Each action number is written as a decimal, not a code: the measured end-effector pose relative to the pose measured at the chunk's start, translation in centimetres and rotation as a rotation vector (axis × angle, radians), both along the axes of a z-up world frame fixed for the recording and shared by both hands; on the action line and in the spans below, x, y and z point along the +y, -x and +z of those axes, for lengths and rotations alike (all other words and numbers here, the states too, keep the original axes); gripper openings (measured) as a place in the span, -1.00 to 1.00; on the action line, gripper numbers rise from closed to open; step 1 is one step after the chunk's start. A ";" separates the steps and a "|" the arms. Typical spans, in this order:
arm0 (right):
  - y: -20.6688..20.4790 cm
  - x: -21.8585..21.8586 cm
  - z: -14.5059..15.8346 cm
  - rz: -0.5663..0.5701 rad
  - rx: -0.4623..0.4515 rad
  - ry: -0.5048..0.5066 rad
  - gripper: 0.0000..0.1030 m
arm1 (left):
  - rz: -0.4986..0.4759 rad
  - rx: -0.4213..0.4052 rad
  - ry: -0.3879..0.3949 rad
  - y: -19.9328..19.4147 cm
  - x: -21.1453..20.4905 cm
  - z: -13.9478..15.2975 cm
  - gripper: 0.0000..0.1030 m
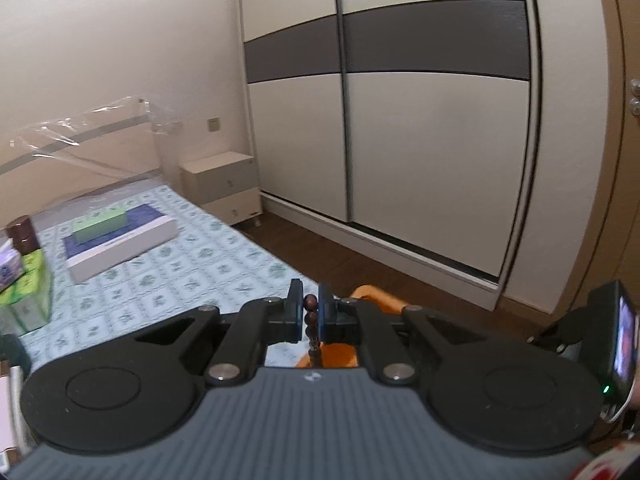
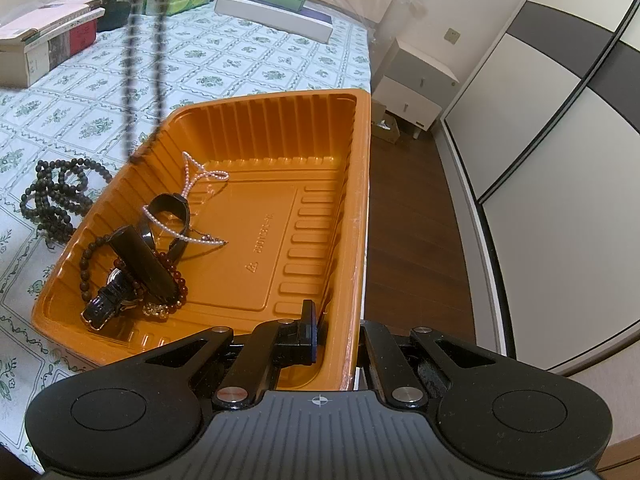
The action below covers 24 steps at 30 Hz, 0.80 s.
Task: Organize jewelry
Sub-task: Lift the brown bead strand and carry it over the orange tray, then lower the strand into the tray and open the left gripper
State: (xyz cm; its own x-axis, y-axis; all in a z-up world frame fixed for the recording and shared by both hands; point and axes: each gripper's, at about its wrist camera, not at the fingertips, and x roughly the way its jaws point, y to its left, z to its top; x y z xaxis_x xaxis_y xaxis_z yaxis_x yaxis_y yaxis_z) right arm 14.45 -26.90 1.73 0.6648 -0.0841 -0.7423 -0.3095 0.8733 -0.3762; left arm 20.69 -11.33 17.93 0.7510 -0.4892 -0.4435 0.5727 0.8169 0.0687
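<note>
My left gripper (image 1: 311, 314) is shut on a dark brown bead necklace (image 1: 311, 317), held high above the orange tray (image 1: 370, 294). In the right wrist view the necklace (image 2: 130, 60) hangs as a long loop, its lower end at the tray's far left rim. The orange tray (image 2: 256, 120) holds a pearl chain (image 2: 188, 184), a black bangle (image 2: 168, 216), a watch (image 2: 112, 292) and dark bead bracelets (image 2: 176, 280). My right gripper (image 2: 338, 332) is shut on the tray's right wall. Another dark bead necklace (image 2: 56, 196) lies on the cloth left of the tray.
The table has a green-patterned cloth (image 2: 240, 60). A white flat box with a green box on it (image 1: 120, 236) lies at the far end. Boxes and jars (image 2: 48, 40) stand at the far left. The table edge, wooden floor (image 2: 416, 220) and wardrobe are on the right.
</note>
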 end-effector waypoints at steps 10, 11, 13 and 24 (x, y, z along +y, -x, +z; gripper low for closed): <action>-0.1 -0.1 -0.1 -0.004 0.003 -0.006 -0.92 | -0.111 0.162 -0.099 -2.8 -5.5 -5.3 -0.88; -0.1 -0.1 -0.1 -0.004 0.004 -0.007 -0.92 | -0.114 0.170 -0.112 -3.0 -6.0 -5.8 -0.88; -0.1 -0.1 -0.1 -0.005 0.005 -0.008 -0.92 | -0.122 0.188 -0.134 -3.5 -6.7 -6.8 -0.88; -0.1 -0.2 -0.2 -0.005 0.005 -0.011 -0.92 | -0.111 0.241 -0.180 -5.0 -7.6 -9.5 -0.88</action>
State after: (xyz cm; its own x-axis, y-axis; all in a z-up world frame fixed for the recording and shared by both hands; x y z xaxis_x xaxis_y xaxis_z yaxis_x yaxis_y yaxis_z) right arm 14.53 -27.12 1.53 0.6603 -0.0789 -0.7468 -0.3071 0.8792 -0.3644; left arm 25.71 -18.89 8.41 0.5606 -0.4594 -0.6890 0.6748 0.7356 0.0585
